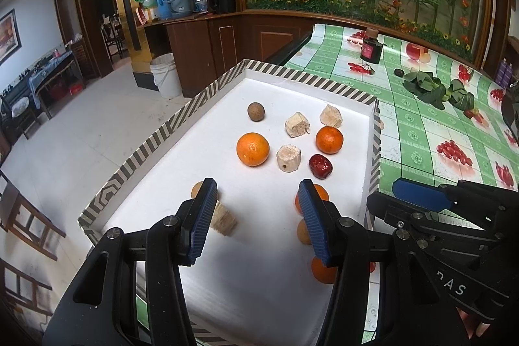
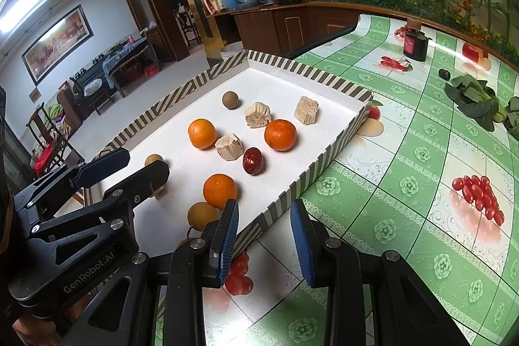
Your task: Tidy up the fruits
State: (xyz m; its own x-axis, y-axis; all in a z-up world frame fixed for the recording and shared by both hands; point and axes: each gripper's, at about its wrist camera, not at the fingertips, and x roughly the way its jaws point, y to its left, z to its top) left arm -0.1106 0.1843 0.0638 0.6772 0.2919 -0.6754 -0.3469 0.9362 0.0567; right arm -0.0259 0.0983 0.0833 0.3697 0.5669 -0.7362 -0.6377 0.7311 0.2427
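1. The fruits lie loose on the white floor of a shallow striped-rim tray (image 2: pixel 337 148) that sits on the green fruit-print tablecloth (image 2: pixel 421 184): oranges (image 2: pixel 201 133), a red jujube (image 2: pixel 253 161), brown longans (image 2: pixel 230 100) and pale cut chunks (image 2: pixel 229 146).
2. The left gripper (image 1: pixel 258 218) hangs over the near end of the tray, jaws apart, nothing between them.
3. The right gripper (image 2: pixel 264 244) hovers over the tray's near right rim and the tablecloth, jaws apart and empty.
4. Oranges probably feel firm, fairly heavy and apt to roll; a grip across the widest part suits them.
5. The jujube looks light and glossy, likely slippery; longans have thin, crackable shells.
6. The chunks look fibrous and crumbly, so a gentle hold on flat sides seems best.
7. In the left wrist view, fingers hide parts of several near fruits; what the chunks are is unclear.
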